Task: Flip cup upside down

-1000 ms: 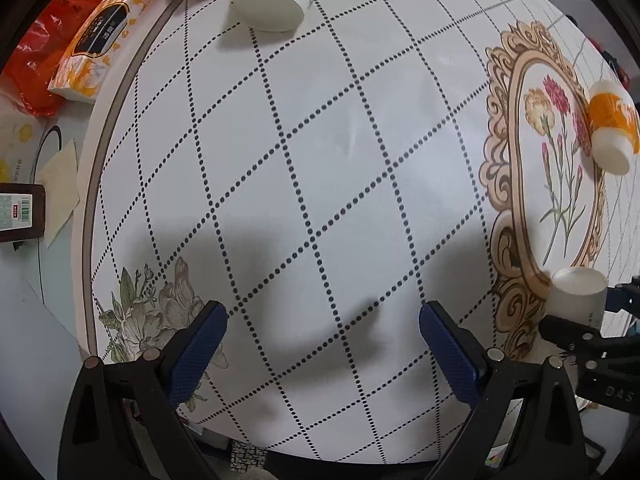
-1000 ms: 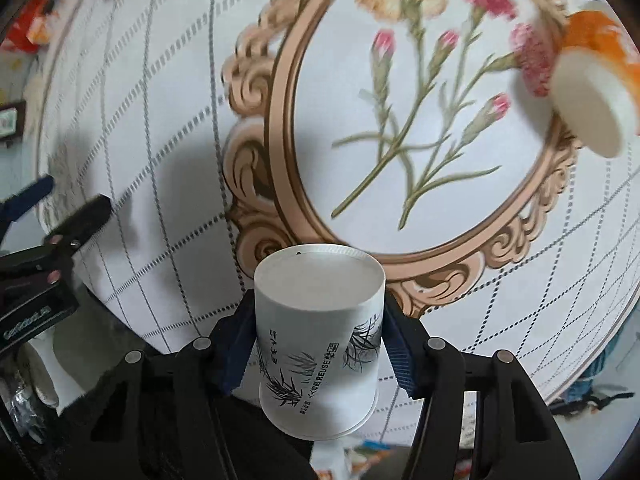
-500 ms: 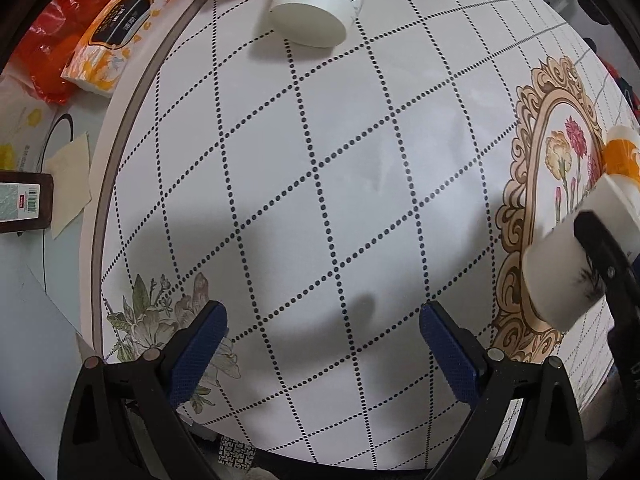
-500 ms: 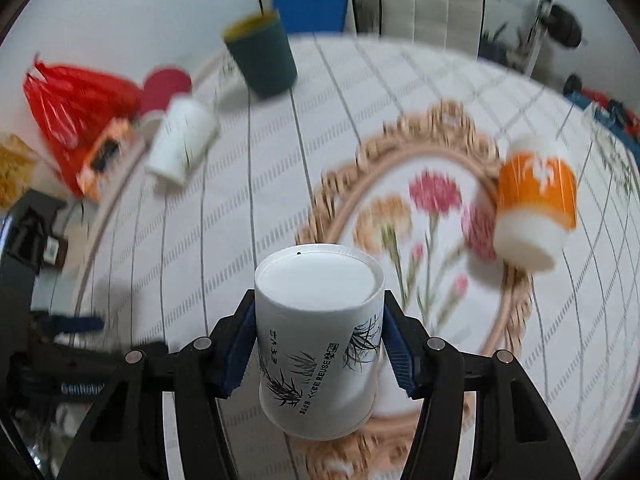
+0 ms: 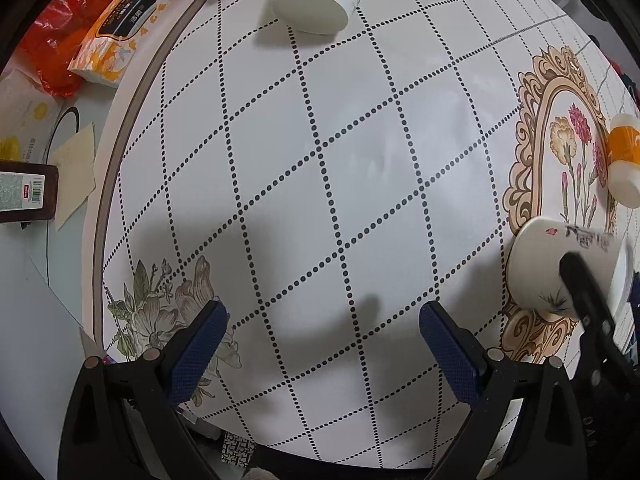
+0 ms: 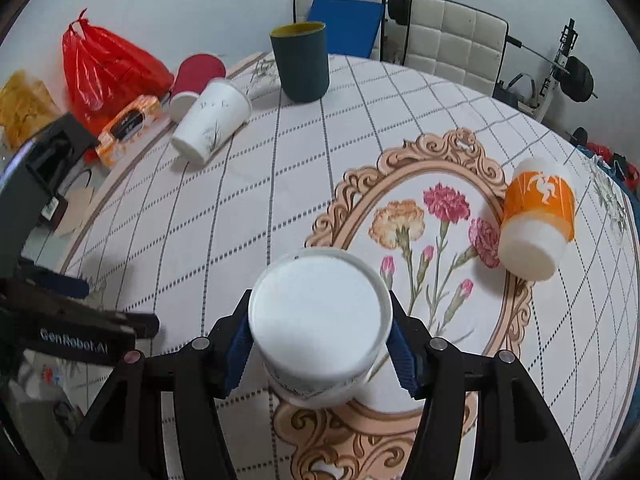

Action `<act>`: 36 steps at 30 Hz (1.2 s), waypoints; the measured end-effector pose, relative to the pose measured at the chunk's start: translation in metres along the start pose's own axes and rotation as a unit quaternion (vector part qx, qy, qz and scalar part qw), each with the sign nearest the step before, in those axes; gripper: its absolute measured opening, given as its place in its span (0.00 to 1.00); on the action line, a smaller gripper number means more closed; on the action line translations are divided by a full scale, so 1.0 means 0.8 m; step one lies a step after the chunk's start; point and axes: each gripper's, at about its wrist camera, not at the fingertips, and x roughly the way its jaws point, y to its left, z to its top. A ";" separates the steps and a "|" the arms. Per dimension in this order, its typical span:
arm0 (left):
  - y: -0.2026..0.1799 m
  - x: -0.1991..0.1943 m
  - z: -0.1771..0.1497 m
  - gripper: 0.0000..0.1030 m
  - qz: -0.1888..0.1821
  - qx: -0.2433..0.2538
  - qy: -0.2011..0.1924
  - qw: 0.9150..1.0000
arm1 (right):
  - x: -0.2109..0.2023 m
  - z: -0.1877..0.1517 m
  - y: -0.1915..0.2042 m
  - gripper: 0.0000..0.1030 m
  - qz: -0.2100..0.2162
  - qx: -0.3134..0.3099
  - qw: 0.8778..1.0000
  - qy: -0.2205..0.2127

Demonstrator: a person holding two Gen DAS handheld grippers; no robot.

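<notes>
My right gripper [image 6: 320, 334] is shut on a white paper cup [image 6: 318, 316] with dark bamboo print. The cup's flat bottom faces the right wrist camera. I hold it tilted above the ornate flower frame on the tablecloth [image 6: 280, 184]. The same cup [image 5: 548, 264] shows at the right edge of the left wrist view, on its side in the black fingers. My left gripper [image 5: 322, 344] is open and empty, above the dotted tablecloth [image 5: 320, 140] near the table's front edge.
An orange-and-white cup [image 6: 536, 220] lies on its side at the right. A white paper cup [image 6: 210, 120] lies on its side at the back left. A dark teal cup [image 6: 300, 62] stands upright at the back. A tissue pack [image 6: 128, 124] and a red bag [image 6: 108, 68] lie beyond the table's left edge.
My right gripper has tilted up, turning the cup until its bottom faces the camera, with the view rising from the tabletop to the whole table. The left gripper stayed open and nearly still.
</notes>
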 end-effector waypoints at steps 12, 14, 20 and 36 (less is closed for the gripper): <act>-0.028 -0.061 -0.042 0.96 0.014 0.094 -0.082 0.992 | -0.065 -0.022 -0.010 0.91 -0.055 0.074 0.995 0.040; -0.032 -0.083 -0.054 0.96 0.015 0.115 -0.105 0.988 | -0.084 -0.032 -0.013 0.92 -0.081 0.103 0.990 0.057; -0.039 -0.141 -0.097 0.97 -0.009 0.154 -0.152 0.976 | -0.146 -0.065 -0.017 0.94 -0.130 0.181 0.972 0.074; -0.048 -0.298 -0.193 0.97 0.009 0.146 -0.184 0.972 | -0.340 -0.087 0.021 0.94 -0.140 0.226 0.964 0.005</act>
